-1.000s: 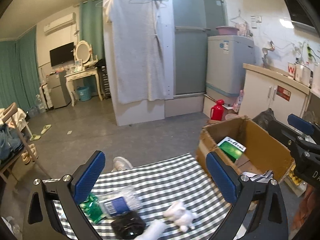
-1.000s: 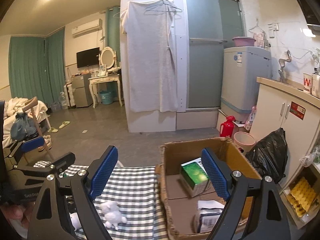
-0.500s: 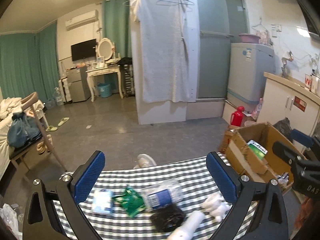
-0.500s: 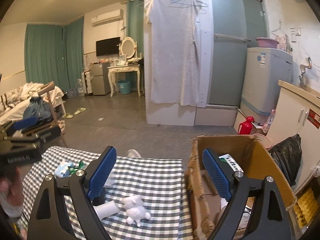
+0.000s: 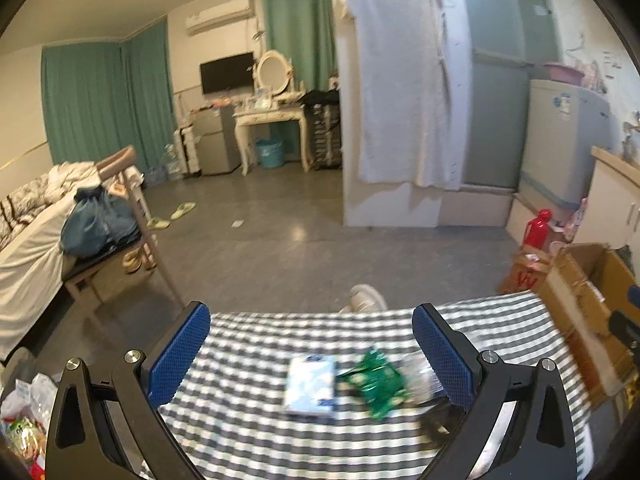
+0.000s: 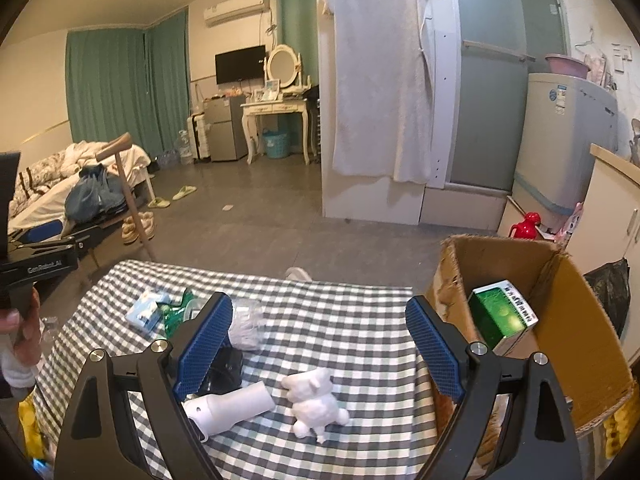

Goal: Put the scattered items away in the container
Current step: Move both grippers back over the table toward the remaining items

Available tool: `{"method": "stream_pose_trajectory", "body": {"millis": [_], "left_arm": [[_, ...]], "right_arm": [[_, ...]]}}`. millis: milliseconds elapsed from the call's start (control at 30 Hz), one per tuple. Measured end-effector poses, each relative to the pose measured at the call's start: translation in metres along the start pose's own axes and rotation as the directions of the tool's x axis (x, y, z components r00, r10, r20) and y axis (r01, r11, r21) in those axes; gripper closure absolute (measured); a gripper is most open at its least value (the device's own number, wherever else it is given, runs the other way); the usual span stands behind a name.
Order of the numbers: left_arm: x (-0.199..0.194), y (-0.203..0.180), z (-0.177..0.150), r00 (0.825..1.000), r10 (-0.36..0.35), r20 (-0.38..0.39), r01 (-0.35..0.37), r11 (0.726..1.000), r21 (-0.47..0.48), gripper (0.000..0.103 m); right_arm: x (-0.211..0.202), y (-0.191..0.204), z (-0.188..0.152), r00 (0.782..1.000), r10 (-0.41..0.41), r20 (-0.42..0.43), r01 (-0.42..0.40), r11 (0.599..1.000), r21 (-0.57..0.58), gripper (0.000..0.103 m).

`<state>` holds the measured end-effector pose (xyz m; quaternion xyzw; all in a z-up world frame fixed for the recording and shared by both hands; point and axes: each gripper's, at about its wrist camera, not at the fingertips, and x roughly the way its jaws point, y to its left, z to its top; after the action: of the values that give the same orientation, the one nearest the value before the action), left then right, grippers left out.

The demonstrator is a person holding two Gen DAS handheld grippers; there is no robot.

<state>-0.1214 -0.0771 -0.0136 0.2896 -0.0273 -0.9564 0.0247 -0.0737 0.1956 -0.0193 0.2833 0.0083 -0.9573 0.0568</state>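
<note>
Six loose items on the checked desk [image 6: 340, 320]: one white plush toy [image 6: 316, 404], one white tube [image 6: 228, 410], one black object [image 6: 226, 368], one clear plastic bottle [image 6: 246, 322], one green wrapper [image 5: 378, 384], one pale blue packet [image 5: 310, 386]. One cardboard box [image 6: 576, 344] at the desk's right edge, one green carton [image 6: 500, 316] inside. Two tools: left hand-held gripper [image 5: 312, 354] and right hand-held gripper [image 6: 320, 344], both spread wide, both empty.
</note>
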Motion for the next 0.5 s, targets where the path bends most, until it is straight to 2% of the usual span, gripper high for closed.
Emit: {"method": "stream_pose_trajectory", "body": {"millis": [200, 500], "left_arm": [[0.033, 0.015, -0.021, 0.996, 0.029, -0.081, -0.030, 1.000, -0.007, 0.000], [0.077, 0.014, -0.051, 0.981, 0.018, -0.195, -0.015, 1.000, 0.017, 0.000]], "right_arm": [[0.019, 0.006, -0.011, 0.998, 0.011, -0.060, -0.012, 1.000, -0.016, 0.014], [0.043, 0.002, -0.031, 0.989, 0.005, -0.145, -0.007, 1.000, -0.014, 0.014]]}}
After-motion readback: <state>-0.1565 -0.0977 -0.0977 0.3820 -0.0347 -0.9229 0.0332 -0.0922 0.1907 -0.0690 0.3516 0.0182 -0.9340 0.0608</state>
